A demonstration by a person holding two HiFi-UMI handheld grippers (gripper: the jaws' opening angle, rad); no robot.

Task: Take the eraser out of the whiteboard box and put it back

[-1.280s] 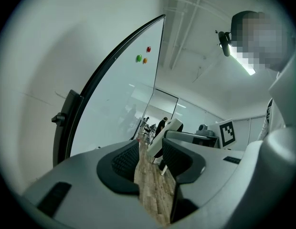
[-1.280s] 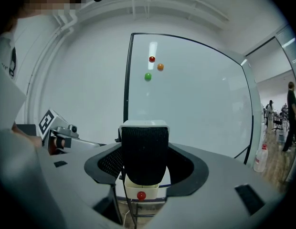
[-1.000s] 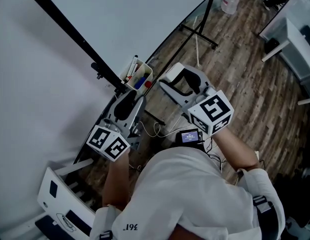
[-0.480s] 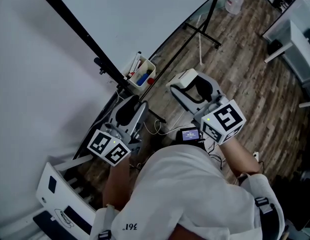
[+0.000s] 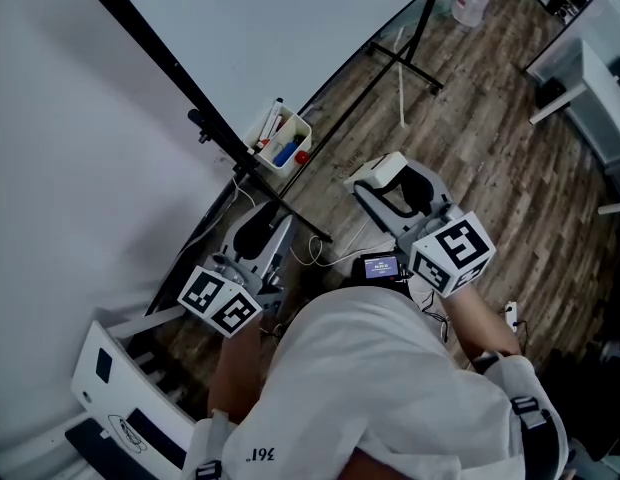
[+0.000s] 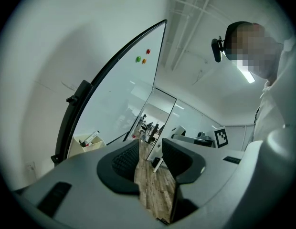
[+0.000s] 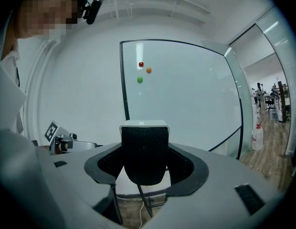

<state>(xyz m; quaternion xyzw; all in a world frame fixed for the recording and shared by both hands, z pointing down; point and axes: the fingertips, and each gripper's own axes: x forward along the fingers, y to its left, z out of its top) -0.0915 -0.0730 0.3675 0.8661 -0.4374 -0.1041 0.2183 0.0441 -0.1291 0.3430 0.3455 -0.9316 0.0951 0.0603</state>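
1. Holding the eraser [image 7: 144,142] clamped between its jaws, the right gripper [image 7: 144,165] hangs apart from the whiteboard box [image 5: 281,140]; the eraser is out, probably ready to go back.
2. The left gripper [image 6: 150,160] is narrowly parted and empty, low at the side.

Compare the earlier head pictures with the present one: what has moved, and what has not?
The right tool, shut on the eraser, has drawn back from the whiteboard box toward the person. No grasp or release shows. The left tool, open and empty, barely shifted; the whiteboard box kept its place.
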